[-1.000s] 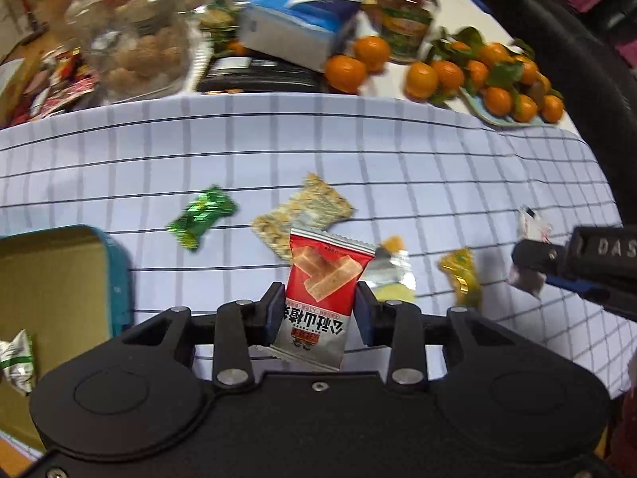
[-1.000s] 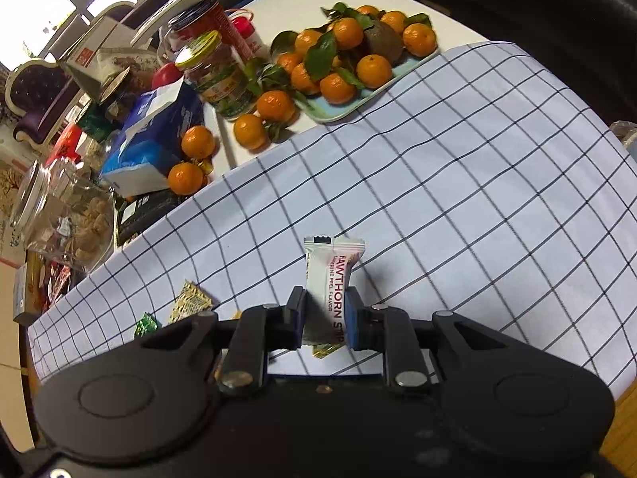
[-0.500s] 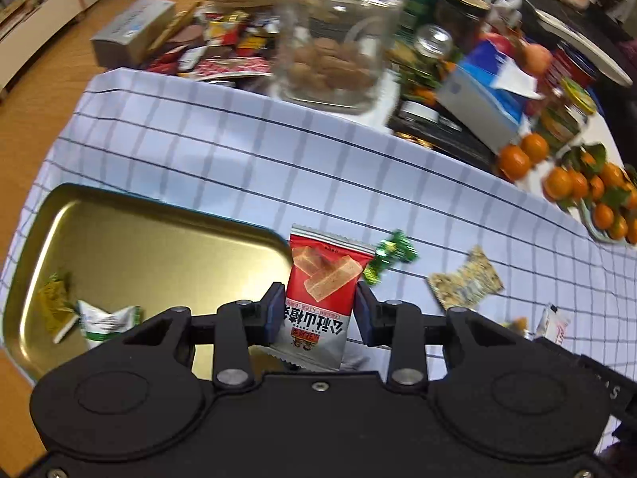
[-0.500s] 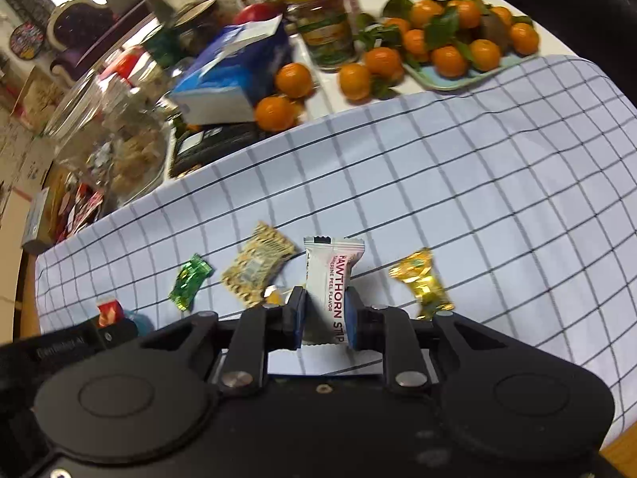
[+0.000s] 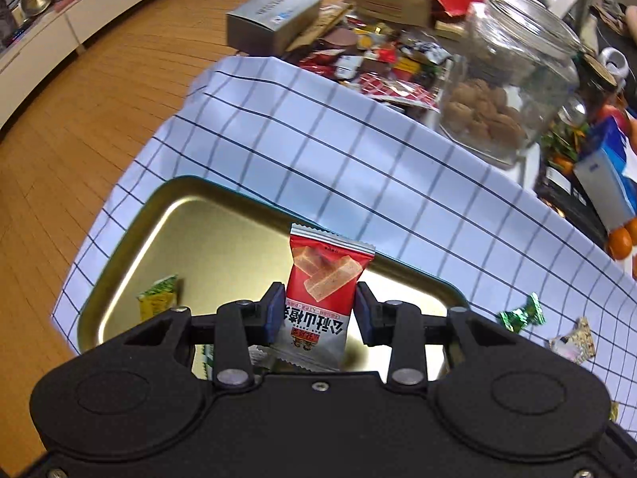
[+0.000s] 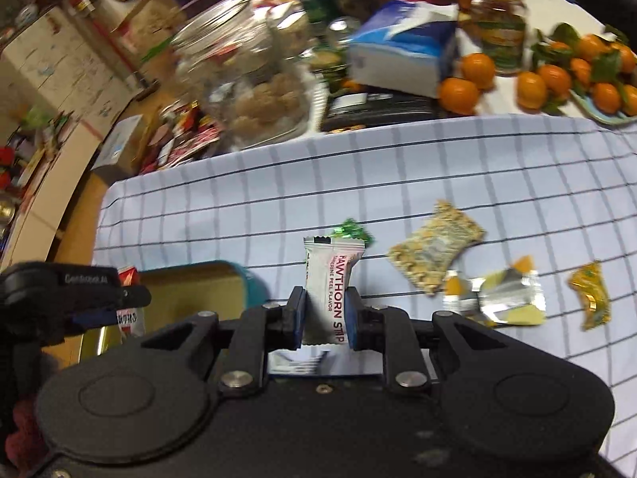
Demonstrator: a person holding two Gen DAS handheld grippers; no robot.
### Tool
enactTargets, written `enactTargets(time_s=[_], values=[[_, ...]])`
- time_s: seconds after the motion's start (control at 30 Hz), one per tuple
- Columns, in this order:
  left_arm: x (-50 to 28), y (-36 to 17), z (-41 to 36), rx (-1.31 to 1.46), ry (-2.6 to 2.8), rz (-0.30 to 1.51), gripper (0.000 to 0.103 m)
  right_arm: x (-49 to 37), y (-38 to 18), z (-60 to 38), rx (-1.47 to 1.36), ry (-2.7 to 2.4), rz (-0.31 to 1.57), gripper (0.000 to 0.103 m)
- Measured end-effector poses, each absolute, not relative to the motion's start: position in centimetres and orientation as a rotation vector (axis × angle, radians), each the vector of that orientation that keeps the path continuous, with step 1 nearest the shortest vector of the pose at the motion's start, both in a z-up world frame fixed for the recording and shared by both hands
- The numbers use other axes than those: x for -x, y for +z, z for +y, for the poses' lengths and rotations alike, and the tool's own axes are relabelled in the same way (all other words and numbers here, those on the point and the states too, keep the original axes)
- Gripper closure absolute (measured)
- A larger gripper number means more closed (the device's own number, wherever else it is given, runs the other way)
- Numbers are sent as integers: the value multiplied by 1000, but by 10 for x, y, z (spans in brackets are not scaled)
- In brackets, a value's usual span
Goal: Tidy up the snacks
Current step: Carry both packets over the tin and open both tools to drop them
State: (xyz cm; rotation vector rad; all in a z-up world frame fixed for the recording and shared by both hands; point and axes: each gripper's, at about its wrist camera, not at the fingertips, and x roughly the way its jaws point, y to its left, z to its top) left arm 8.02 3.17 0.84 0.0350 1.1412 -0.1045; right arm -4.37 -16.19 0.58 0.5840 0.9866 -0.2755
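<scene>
My left gripper (image 5: 318,312) is shut on a red snack packet (image 5: 324,283) and holds it above the gold tin tray (image 5: 223,235). A yellow-green packet (image 5: 157,302) lies in the tray. My right gripper (image 6: 325,316) is shut on a white hawthorn strip packet (image 6: 331,279) above the checked cloth, right of the tray (image 6: 191,290). The left gripper (image 6: 71,298) shows at the left of the right wrist view. Loose on the cloth lie a green candy (image 6: 352,231), a cracker packet (image 6: 436,249), a silver-yellow wrapper (image 6: 505,296) and a gold candy (image 6: 591,298).
A glass jar of cookies (image 5: 505,83), a blue-white box (image 6: 402,51), a jar (image 6: 499,30), loose oranges (image 6: 458,95) and a plate of oranges (image 6: 597,75) crowd the back of the table. The cloth's left edge (image 5: 167,127) drops to the wooden floor.
Both grippers have swung left with their packets. The left one has moved from over the cloth to over the tray; the right one now faces the loose snacks and the tray.
</scene>
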Motion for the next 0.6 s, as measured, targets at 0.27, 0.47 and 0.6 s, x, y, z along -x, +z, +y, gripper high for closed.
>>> enactTargets(time_s=[0.27,0.47,0.6], values=[[-88,16,58,-40,-49,1091,57,28,4,-117,-543,-129,967,81],[-92,11,62,-89,-31,1095,57,19,4,-88,-468,-70,962,81],[-89,12,59,-147,-33,1068,56,16,1,-81,-462,-55,974,81]])
